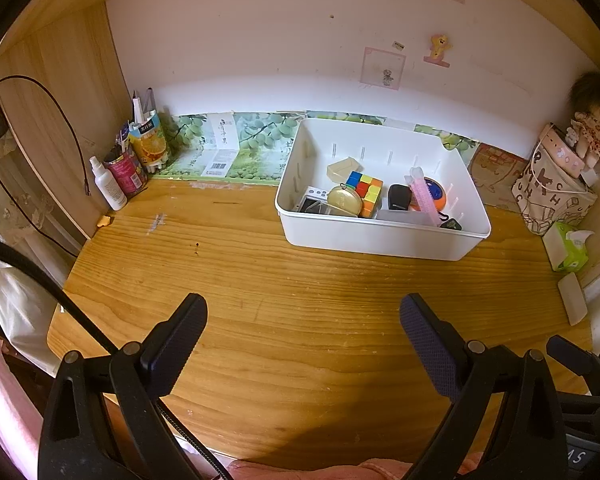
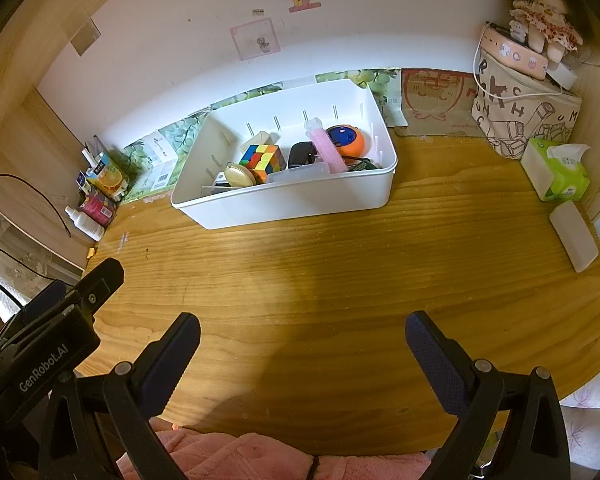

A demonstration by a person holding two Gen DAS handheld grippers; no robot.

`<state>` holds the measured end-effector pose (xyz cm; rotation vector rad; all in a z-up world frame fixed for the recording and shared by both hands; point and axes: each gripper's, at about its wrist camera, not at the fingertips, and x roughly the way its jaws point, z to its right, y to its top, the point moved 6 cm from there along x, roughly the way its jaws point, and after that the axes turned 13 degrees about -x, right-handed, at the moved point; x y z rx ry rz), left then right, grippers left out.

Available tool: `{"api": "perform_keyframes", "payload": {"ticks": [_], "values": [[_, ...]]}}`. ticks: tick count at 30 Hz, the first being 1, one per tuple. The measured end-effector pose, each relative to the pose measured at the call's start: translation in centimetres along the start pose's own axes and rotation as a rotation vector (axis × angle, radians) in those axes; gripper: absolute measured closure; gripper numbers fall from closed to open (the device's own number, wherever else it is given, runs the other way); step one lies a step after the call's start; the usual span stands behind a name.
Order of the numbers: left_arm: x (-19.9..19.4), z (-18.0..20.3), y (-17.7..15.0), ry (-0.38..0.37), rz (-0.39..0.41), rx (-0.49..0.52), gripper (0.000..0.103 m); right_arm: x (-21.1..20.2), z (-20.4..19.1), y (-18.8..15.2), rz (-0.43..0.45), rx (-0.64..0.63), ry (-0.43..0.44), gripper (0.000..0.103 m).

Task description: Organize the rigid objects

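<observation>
A wooden desk (image 1: 284,320) fills a nook with a white back wall and wood side panels. Over its near edge the left gripper (image 1: 303,322) hangs with its two fingers (image 1: 180,336) spread wide, holding nothing; the right gripper (image 2: 303,338) hangs just beside it, its two fingers (image 2: 432,356) equally spread and empty. Each view catches the other gripper at its edge — only the right wrist view shows printed lettering on the left one's body.

Farther back, near the wall, stands one white bin (image 1: 380,236), and the task's rigid objects lie inside it: one multicoloured puzzle cube (image 1: 365,192), one round gold tin (image 1: 343,200), one black block (image 1: 399,197), one pink strip (image 1: 422,196) lying across one orange-and-blue ball (image 1: 434,191), and one pale angular piece (image 1: 342,168) at the back. The ball shows plainly in the right wrist view, less so in the left.

Outward: one spray bottle (image 1: 109,186) and one orange juice carton (image 1: 148,142) in the left corner; at right one printed bag (image 2: 524,120) with one doll (image 2: 540,16) on top, one green tissue pack (image 2: 560,172), one white case (image 2: 574,236).
</observation>
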<state>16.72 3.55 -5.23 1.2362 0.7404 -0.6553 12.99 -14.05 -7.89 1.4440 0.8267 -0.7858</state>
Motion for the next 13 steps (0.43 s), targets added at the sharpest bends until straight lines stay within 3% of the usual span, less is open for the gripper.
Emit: {"api": "perform_keyframes", "payload": {"ticks": [13], "values": [[0.0,-0.24,0.0,0.002,0.001,0.0,0.005,0.02,-0.02,0.05,-0.002,0.0,0.0,0.0]]}}
